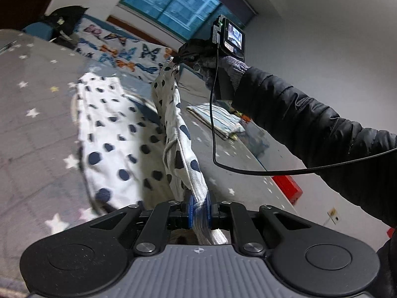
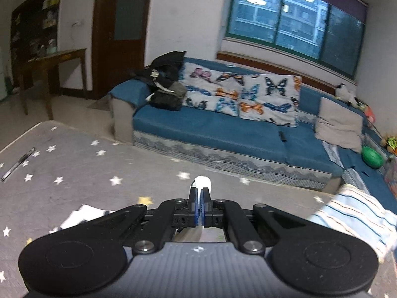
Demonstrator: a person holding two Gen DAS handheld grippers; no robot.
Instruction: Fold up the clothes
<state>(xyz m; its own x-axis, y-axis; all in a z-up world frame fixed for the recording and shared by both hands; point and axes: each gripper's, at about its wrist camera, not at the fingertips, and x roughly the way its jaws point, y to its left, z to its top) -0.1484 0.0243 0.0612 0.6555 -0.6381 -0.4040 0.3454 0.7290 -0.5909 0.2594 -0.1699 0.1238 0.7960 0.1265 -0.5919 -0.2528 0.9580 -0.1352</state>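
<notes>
The left gripper (image 1: 199, 204) is pinching its blue pads tight on an edge of the white garment with dark spots (image 1: 116, 134), a fold of cloth bunching between them. From there the cloth is stretching as a taut band to the far right, where the right gripper (image 1: 177, 58) is clamping its other end. In the right wrist view the right gripper (image 2: 199, 207) is sitting closed on a small tuft of the same white cloth. The rest of the garment is draping down to the left onto the grey star-patterned cover (image 1: 37, 129). A folded striped cloth (image 1: 218, 121) is lying on the cover to the right. A black sleeve (image 1: 310, 124) is reaching in from the right, and a blue sofa (image 2: 223, 129) is standing far behind.
</notes>
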